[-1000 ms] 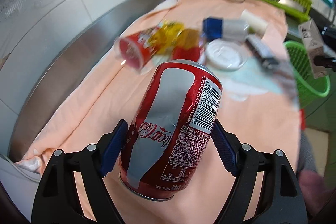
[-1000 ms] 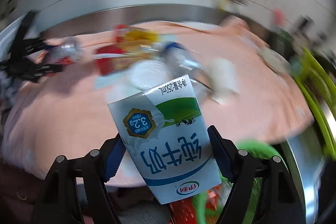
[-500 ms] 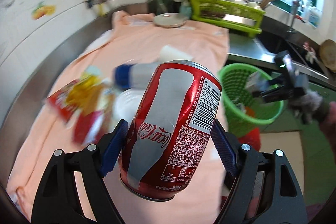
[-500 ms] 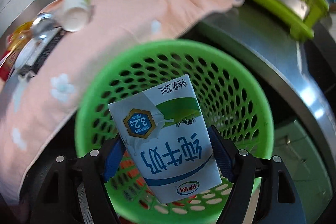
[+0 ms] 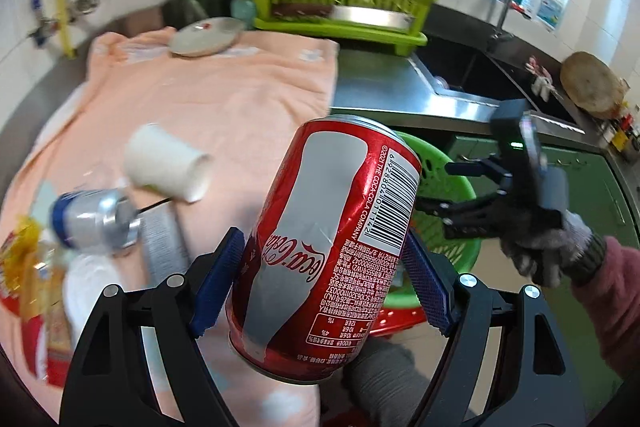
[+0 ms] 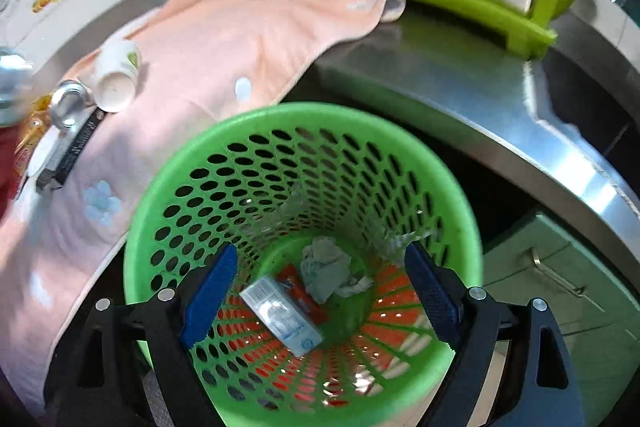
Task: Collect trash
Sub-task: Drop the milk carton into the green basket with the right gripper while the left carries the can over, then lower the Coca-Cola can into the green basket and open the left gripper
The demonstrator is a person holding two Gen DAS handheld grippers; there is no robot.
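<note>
**Bring the can over the basket**

Your left gripper (image 5: pixel 320 279) clamps the red aluminium cola can (image 5: pixel 326 247) beside the green perforated plastic basket (image 6: pixel 452 187). Your right gripper (image 6: pixel 316 291) hangs empty, jaws apart, above it; centre the can before letting go

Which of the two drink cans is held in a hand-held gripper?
The red Coca-Cola can, clamped in the left hand-held gripper. The silver can with the blue band lies on the peach towel.
</note>
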